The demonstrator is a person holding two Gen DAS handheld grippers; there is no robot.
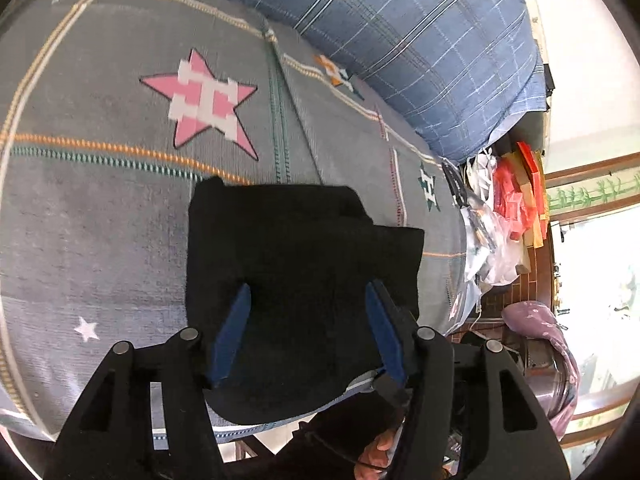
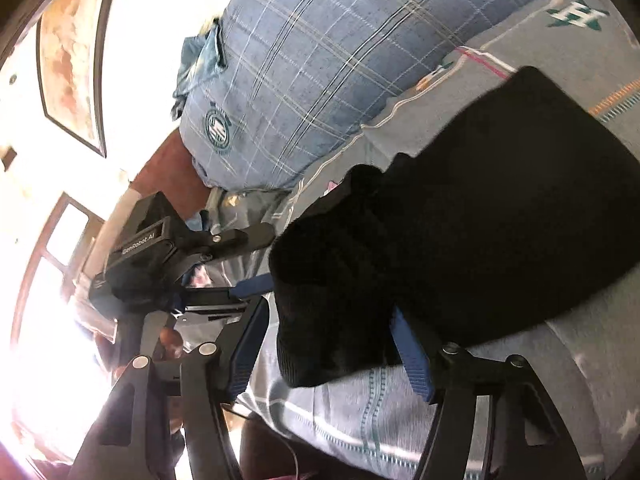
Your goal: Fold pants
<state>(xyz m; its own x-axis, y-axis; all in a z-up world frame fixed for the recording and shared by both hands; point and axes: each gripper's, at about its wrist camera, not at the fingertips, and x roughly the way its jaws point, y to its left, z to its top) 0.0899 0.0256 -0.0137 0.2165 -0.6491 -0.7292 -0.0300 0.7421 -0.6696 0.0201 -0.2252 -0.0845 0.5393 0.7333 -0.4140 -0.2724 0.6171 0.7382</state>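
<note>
The black pants (image 1: 304, 280) are lying folded into a thick, squarish bundle on a grey bedsheet (image 1: 100, 220) printed with a pink star (image 1: 202, 102), close to the near edge of the bed. The left gripper (image 1: 308, 332) is hovering over the bundle's near part with its blue-padded fingers (image 1: 232, 332) standing wide apart, one on each side of the dark cloth; whether the pads are touching the fabric is hard to tell. The right gripper (image 2: 332, 348) is also spread wide, its blue fingers (image 2: 412, 356) flanking the rounded near end of the pants (image 2: 440, 232), which are bulging up between them. In the right wrist view the left gripper (image 2: 224, 256) is showing to the left of the bundle, its fingers reaching in at the cloth's edge. A blue plaid pillow (image 1: 420, 40) is resting along the far side of the sheet, and a heap of plastic bags (image 1: 496, 208) is sitting beyond the bed's right edge.
</note>
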